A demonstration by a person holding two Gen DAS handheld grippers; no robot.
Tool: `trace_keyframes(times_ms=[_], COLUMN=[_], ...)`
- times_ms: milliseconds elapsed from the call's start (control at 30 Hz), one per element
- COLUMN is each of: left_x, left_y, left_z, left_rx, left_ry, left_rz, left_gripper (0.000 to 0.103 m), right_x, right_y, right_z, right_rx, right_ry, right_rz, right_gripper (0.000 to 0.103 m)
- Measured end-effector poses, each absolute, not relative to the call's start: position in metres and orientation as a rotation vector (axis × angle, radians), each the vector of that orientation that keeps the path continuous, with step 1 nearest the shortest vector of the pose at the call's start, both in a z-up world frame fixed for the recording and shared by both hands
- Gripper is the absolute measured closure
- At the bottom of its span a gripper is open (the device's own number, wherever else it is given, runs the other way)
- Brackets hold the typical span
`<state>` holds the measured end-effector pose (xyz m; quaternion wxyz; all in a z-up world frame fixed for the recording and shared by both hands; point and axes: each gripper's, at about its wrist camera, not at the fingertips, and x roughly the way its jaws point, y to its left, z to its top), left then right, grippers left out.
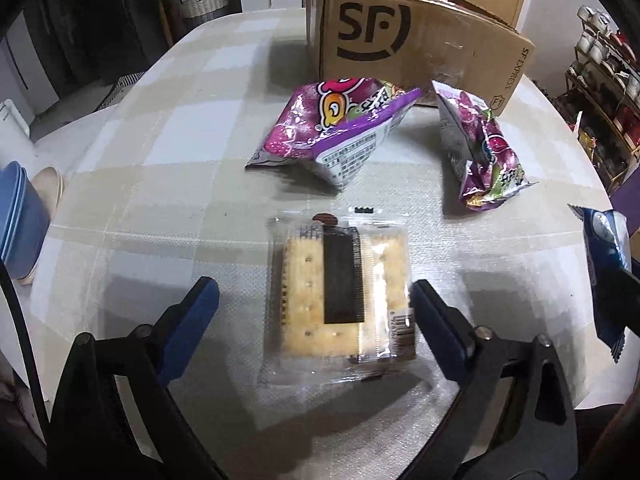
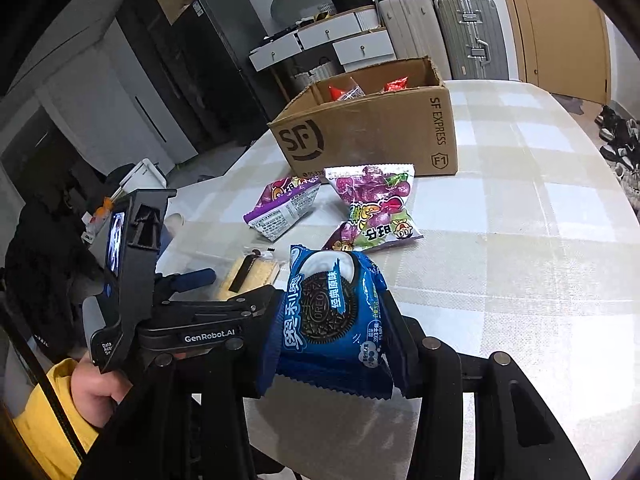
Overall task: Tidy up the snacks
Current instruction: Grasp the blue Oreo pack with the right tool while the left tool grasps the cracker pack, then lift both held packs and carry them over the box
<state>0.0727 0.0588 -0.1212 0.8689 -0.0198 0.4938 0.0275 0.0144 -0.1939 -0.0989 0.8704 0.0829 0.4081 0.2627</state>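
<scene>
- The left gripper (image 1: 314, 300) points down at the worktop (image 1: 160, 184) with its jaws spread wide; the clear cracker packet (image 1: 340, 296) lies flat between the two blue fingers (image 1: 192, 316); the right finger sits just beside the packet's edge, the left finger stands apart from it; neither pad presses on it
- The right gripper (image 2: 332, 320) is clamped on a blue Oreo packet (image 2: 332, 312), which is held above the worktop (image 2: 520, 240), its printed face toward the camera
- In the right wrist view the left gripper (image 2: 224, 280) shows at the lower left, held by a hand (image 2: 100, 392) with a yellow sleeve (image 2: 52, 432); the cracker packet (image 2: 248, 276) lies just under its fingers
- Two purple snack bags lie on the worktop between the cracker packet and the cardboard box (image 1: 416, 36): one purple bag (image 1: 340, 128) to the left, a crumpled purple bag (image 1: 480, 144) to the right, near each other but apart
- The cardboard box (image 2: 372, 128) stands open at the far side of the worktop; red wrappers (image 2: 396, 84) show inside it
</scene>
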Motion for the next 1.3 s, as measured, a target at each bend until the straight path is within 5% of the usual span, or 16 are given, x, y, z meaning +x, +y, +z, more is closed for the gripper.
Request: trace_keyframes(times_ms=[67,900,1300], left_x=[0.069,0.043,0.039], left_y=[0.058,0.062,0.076], left_z=[-0.115,-0.081,-0.009], left_rx=[-0.034,-0.098,-0.192], left_ry=[1.005,0.911,0.820], left_rz=[0.047,-0.035,-0.109], left_gripper=[0.048,0.048,0.048], right_x=[0.016,0.025,0.027], right_y=[-0.192,-0.199,-0.210], right_z=[-0.101,-0.114,-0.045], right_rx=[0.169,0.249,0.326], right_ry=[0.857,0.870,0.707], right_rz=[0.546,0.549,0.601], right_gripper=[0.058,0.058,0.058])
